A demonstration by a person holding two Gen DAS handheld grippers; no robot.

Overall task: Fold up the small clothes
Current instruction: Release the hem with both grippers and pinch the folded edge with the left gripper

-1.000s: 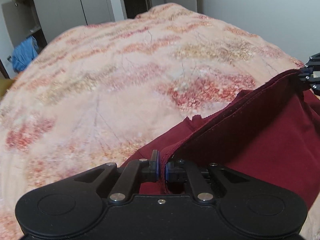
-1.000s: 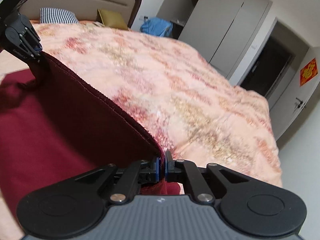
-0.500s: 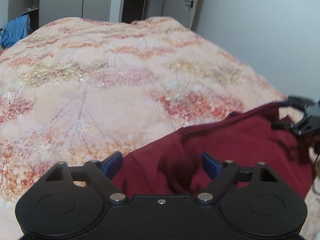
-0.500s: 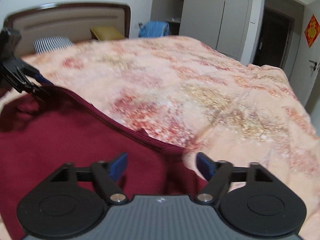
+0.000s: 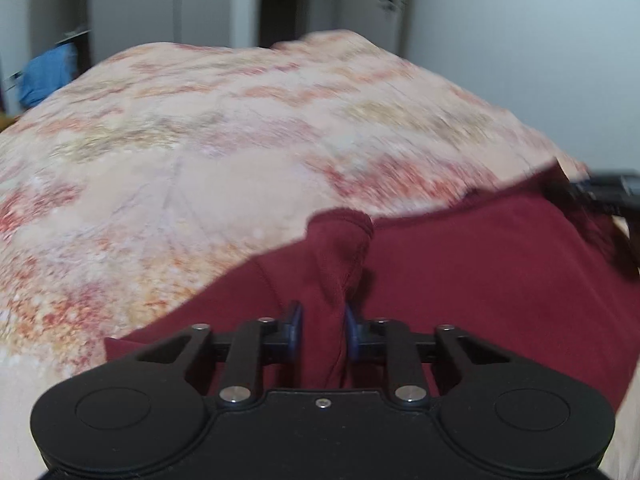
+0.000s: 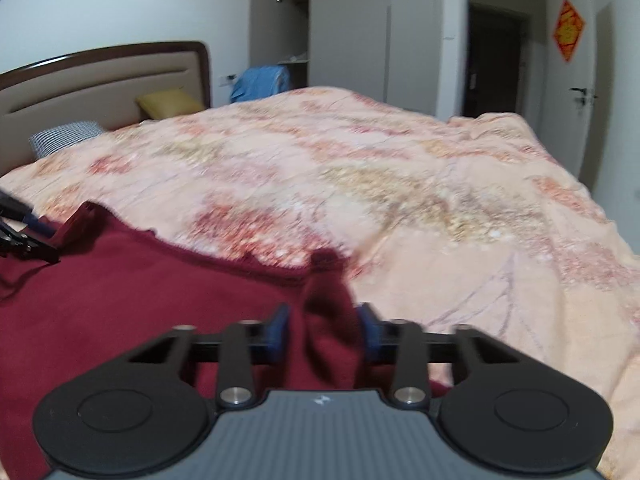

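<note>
A dark red garment lies on the flowered bedspread; it also shows in the right wrist view. My left gripper has its blue pads closed around a raised ridge of the red cloth. My right gripper has its pads close around another bunched fold of the cloth, with small gaps beside it. Each gripper shows at the edge of the other's view: the right one in the left wrist view, the left one in the right wrist view.
The bedspread stretches far ahead. A headboard, a yellow pillow and a checked pillow are at the bed's head. Blue cloth hangs by the wardrobe. A dark doorway is beyond.
A second ago both grippers held the garment's edge up; half a second ago both were wide open over the laid cloth. Now both have closed in on raised folds of it.
</note>
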